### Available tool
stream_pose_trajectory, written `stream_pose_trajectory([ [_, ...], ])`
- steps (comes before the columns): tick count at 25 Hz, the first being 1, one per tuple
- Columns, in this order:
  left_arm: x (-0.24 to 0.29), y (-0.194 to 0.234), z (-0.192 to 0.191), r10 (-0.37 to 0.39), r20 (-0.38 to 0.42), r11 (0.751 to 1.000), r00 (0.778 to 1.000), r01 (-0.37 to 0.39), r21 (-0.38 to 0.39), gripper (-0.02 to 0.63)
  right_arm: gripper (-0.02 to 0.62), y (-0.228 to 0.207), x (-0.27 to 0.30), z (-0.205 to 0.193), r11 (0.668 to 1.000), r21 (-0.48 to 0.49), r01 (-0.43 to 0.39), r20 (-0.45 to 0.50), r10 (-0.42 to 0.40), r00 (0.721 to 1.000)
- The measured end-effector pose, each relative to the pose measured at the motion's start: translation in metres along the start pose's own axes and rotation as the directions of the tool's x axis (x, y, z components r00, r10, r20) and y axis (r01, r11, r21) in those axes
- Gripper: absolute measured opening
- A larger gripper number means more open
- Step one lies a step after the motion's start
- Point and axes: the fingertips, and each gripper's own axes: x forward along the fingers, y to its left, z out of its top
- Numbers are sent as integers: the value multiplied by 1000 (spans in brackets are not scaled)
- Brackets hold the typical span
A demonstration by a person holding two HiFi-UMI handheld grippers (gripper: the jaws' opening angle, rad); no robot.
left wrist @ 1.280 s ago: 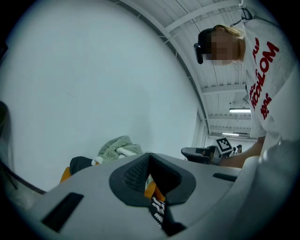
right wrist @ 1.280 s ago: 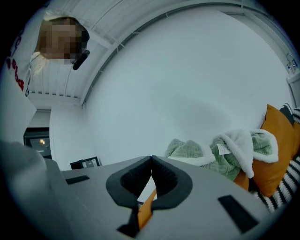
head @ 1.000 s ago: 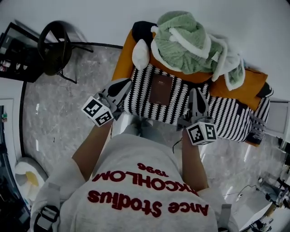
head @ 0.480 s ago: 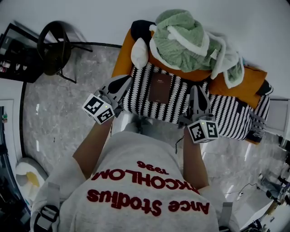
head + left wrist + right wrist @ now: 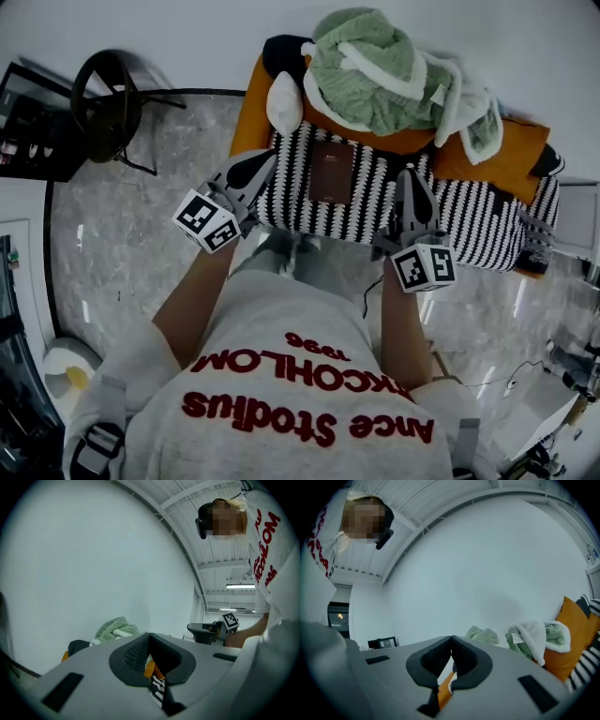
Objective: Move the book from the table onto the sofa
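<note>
Grey marble floor, sofa [image 5: 511,169] at 12 o'clock. Book [image 5: 331,172] lies flat on its striped cover [image 5: 469,225], left gripper [image 5: 261,165] at its 9, right gripper [image 5: 411,180] at its 3. Both jaws pressed together, empty. Looks placed, so back straight off and don't snag the cover.

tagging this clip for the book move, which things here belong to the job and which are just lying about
Job: book, lying on the sofa; left gripper and right gripper, both shut, empty.
Lying about: throw under the book, blanket, pillow, chair.
</note>
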Motion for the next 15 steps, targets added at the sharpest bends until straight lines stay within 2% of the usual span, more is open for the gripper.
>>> stream_pose_trajectory([
  [5, -2, -4, -13, -73, -75, 997, 995, 75, 33, 17, 28, 9, -35, 3, 995, -6, 97, 54, -97, 994],
  [9, -8, 0, -20, -123, -94, 992, 988, 125, 17, 17, 28, 17, -68, -1, 983, -10, 185, 77, -183, 980],
  [15, 4, -27, -29, -270, -135, 961, 953, 276, 30, 17, 28, 16, -139, -3, 934, 1, 357, 154, -353, 923],
])
